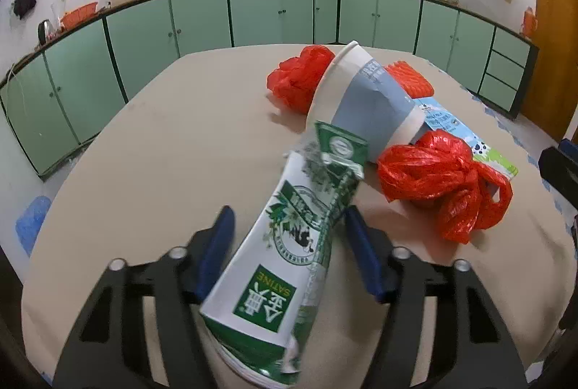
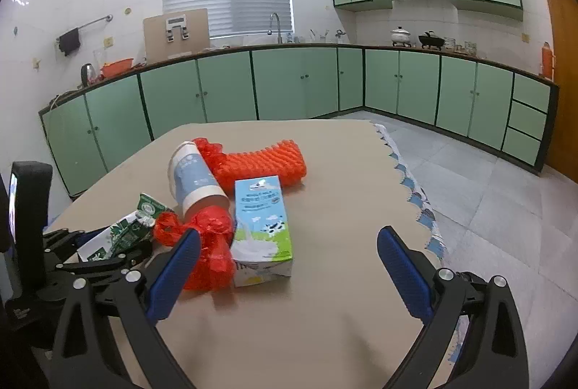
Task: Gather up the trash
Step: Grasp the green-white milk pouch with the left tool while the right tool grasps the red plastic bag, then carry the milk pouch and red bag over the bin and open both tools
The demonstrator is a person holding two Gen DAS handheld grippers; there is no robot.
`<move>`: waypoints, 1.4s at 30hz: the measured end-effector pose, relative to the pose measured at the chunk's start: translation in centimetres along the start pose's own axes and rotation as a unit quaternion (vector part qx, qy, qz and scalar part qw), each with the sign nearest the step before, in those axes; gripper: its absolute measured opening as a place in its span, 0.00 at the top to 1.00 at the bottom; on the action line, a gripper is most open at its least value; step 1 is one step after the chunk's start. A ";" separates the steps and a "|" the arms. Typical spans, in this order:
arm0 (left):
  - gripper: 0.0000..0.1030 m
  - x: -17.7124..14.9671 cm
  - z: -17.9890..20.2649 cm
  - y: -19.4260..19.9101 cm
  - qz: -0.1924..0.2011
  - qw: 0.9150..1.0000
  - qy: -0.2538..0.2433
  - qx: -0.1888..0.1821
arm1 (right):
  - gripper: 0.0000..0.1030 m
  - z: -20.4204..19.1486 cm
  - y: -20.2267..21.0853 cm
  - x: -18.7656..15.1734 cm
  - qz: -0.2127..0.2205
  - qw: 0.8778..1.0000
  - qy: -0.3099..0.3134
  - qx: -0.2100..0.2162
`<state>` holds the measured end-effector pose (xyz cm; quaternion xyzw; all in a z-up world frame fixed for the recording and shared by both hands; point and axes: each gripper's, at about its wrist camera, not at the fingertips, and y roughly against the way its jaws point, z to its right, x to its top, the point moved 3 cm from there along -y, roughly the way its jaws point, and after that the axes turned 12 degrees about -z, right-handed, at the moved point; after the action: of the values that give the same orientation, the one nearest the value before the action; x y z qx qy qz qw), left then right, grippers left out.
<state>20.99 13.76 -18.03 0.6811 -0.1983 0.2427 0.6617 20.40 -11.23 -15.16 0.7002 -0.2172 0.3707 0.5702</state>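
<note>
Left gripper (image 1: 289, 237) straddles the green-and-white carton (image 1: 285, 244), which lies on the counter (image 1: 162, 154) w/ its long axis running from bottom centre of the left wrist view up toward the torn top at mid-frame, leaning a bit right. Blue pads sit either side of the carton body; left pad looks right against the carton wall, right pad close but contact is hard to confirm. So: jaws half-spread around the carton, no firm pinch visible. This gripper is tipped downward at the counter.

Rest of the trash is a cluster just beyond the carton top: paper cup (image 1: 365, 103) lying on its side, mouth toward upper left; red plastic bag (image 1: 433, 175) to the right, touching the cup base; another red bag (image 1: 300, 74) behind the cup; blue milk carton (image 2: 262, 226) lying flat, partly under the near bag.

Right gripper (image 2: 289, 266) is spread wide, nothing between its pads, aimed at bare counter in the lower middle of its view. Blue milk carton and near bag are just ahead, left of its centre line, so it's the nearer one for those. Left gripper is plainly the one for the green carton; prob. next is squeezing fully & lifting.
</note>
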 end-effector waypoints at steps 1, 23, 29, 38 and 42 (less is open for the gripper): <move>0.65 -0.2 -0.2 -0.1 -0.002 1.000 0.001 -0.001 | 0.07 -0.2 0.0 0.1 0.000 1.000 0.002 0.000; 0.75 1.8 -1.7 3.1 0.043 0.998 0.044 0.019 | 0.38 -5.3 -3.3 0.7 -0.040 0.997 0.054 0.025; 0.75 1.6 -2.2 3.0 0.038 0.998 0.044 0.023 | 0.72 -5.8 -4.4 0.3 -0.069 0.994 0.067 0.046; 0.75 1.7 -1.4 4.1 0.047 0.998 0.039 0.020 | 0.80 -5.7 -1.2 1.4 -0.039 0.994 0.060 0.088; 0.75 1.7 -0.5 5.0 0.055 0.998 0.032 0.014 | 0.80 -5.3 0.4 2.3 -0.020 0.994 0.053 0.095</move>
<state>19.37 14.10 -13.01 0.6701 -0.2107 0.3036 0.6438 20.10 -6.02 -12.72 0.7347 -0.1364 0.4149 0.5192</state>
